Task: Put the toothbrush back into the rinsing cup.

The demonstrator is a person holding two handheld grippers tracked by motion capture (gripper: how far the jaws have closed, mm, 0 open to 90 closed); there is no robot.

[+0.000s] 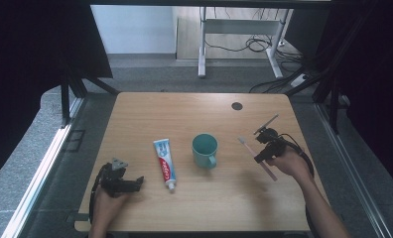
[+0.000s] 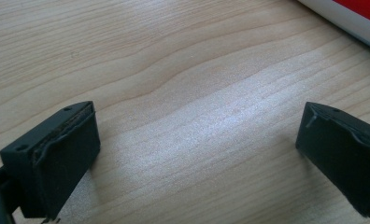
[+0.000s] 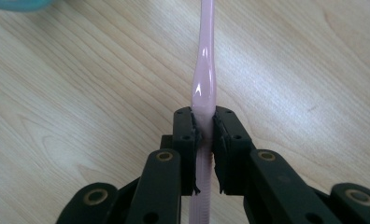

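A teal cup [image 1: 205, 150] stands near the middle of the wooden table [image 1: 194, 208]. Everything else is easy to find from that cup.

The right gripper [image 1: 262, 156] is on the cup's right side, near it but not touching it. A hand [image 1: 290, 164] holds this gripper. Its two black jaws are squeezed tight on a pink toothbrush [image 1: 258, 158]. In the right gripper view, the pads [image 3: 220, 135] press on both sides of the pink toothbrush [image 3: 204, 88], on the thick part of its handle. The brush end points up and away toward the cup's side, and the ridged end of the handle sticks out behind the jaws. In the high view the toothbrush sits at a slant, with its head closer to the cup than its tail. I cannot tell if the tail end touches the table.

A toothpaste tube [image 1: 164, 164] lies flat on the cup's left side, just beside it. Its cap points toward the person.

The left gripper [image 1: 140, 180] is farther left of the cup, past the tube, low by the table. In the left gripper view its jaws stand wide apart, with only bare wood between them. It holds nothing. A bit of the tube [image 2: 356, 14] peeks in at the top corner.

A small dark round spot [image 1: 237, 106] sits on the table behind the cup, near the far edge.
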